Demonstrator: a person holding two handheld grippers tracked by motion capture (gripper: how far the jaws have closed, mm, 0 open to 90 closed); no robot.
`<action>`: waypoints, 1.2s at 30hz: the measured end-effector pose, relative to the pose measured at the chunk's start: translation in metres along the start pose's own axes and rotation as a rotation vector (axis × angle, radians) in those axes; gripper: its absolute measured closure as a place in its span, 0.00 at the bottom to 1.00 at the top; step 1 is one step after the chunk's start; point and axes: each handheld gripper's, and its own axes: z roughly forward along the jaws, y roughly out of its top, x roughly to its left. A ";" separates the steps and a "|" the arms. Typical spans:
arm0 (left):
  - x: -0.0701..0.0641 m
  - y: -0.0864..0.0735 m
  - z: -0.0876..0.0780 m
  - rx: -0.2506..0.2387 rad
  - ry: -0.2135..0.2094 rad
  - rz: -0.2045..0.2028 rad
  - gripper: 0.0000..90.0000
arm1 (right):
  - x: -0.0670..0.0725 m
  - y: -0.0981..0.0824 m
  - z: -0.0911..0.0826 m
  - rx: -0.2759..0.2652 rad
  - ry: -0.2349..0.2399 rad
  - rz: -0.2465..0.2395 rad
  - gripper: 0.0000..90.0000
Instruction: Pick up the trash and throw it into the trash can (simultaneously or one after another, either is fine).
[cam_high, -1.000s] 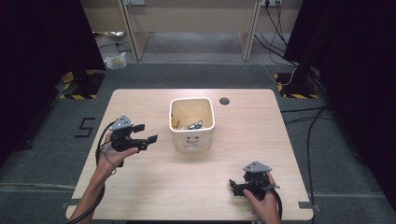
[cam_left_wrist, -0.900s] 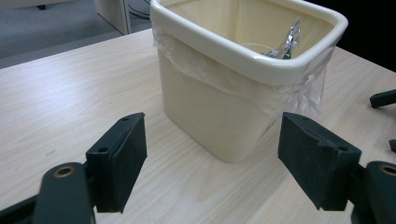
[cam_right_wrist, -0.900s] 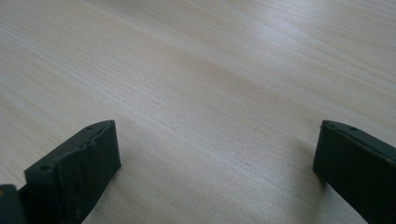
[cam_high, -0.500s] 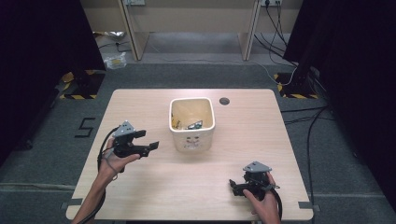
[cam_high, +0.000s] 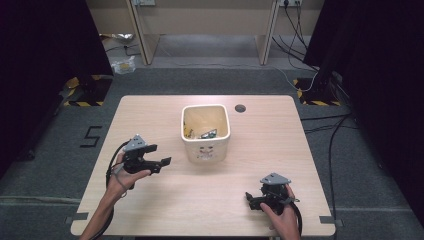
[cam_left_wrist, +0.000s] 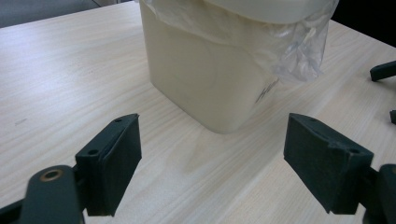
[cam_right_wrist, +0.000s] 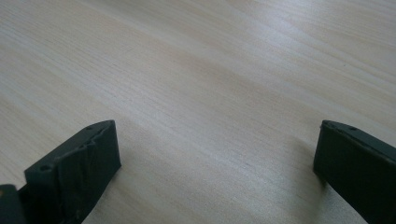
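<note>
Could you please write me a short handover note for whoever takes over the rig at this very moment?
Left gripper: jaws have just been opening and stand wide, nothing between them, pointed at the cream plastic bin with a clear liner and short of touching it.
Right gripper: open and empty, low over the light wooden table near its front right corner.
Things: the bin stands upright at the table's middle; small scraps lie in its bottom, too small to identify. A dark round hole sits behind it on the tabletop.
Done: scraps are in the bin.
Left: I see nothing loose on the tabletop to collect; perhaps the bin itself is next.
</note>
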 end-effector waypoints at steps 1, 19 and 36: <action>0.000 -0.001 0.000 0.000 -0.001 0.000 0.20 | 0.000 0.000 0.000 0.000 0.000 0.001 0.01; -0.012 -0.019 0.005 0.044 -0.002 0.036 0.20 | 0.000 0.000 0.000 0.000 0.000 0.000 0.01; -0.023 -0.040 0.011 0.097 -0.020 0.057 0.20 | 0.000 0.000 0.000 0.000 0.000 0.001 0.01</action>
